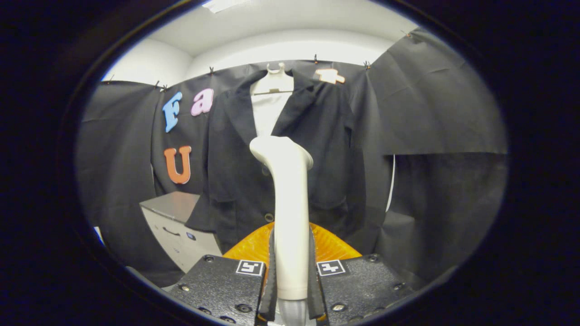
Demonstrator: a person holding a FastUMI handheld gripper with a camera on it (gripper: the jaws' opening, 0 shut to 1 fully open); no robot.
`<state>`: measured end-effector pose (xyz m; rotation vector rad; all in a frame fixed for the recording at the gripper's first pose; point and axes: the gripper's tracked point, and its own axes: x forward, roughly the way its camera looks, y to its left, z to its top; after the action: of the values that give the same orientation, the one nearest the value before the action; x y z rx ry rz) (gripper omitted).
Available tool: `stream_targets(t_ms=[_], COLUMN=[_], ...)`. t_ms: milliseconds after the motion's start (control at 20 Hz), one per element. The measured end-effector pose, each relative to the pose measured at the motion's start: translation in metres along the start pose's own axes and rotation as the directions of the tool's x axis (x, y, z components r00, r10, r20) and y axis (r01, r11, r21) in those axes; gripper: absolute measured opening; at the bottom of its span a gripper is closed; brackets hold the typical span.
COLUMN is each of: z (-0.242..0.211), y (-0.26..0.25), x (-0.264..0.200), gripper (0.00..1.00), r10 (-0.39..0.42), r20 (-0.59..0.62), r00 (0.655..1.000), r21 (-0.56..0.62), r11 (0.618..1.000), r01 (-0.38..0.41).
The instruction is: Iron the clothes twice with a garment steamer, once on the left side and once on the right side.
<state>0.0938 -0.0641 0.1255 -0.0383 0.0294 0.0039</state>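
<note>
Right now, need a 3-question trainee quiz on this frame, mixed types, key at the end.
1. True or false: the hand-held gripper is shut on the white garment steamer.
2. Multiple choice: the dark jacket is A) folded on the cabinet, B) hanging on a hanger against the booth wall, C) lying on the floor.
3. Fill in: beside the jacket's lower hem stands a grey ____.

Key: 1 true; 2 B; 3 cabinet.
</note>
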Motion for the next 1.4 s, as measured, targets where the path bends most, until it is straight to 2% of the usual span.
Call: stream_targets(t_ms=[200, 450, 700, 1000, 1100, 1400], z=[0.055, 0.112, 0.141, 0.111, 0.102, 0.057], y=[-0.008, -0.029, -0.047, -0.053, -0.045, -0.044], x=[0.024, 0.059, 0.088, 0.094, 0.085, 0.067], gripper=[0.30, 0.30, 0.29, 0.30, 0.30, 0.29], r10=[0.014, -0.015, -0.037, -0.037, -0.019, -0.065], r20=[0.107, 0.220, 0.272, 0.237, 0.237, 0.174], r00=[0.994, 0.975, 0.961, 0.971, 0.971, 0.983], r21=[0.016, 0.006, -0.006, -0.015, 0.001, -0.008], r11=[1.000, 1.000, 0.999, 0.999, 1.000, 0.998], r01=[-0.016, 0.014, 0.040, 0.042, 0.020, 0.068])
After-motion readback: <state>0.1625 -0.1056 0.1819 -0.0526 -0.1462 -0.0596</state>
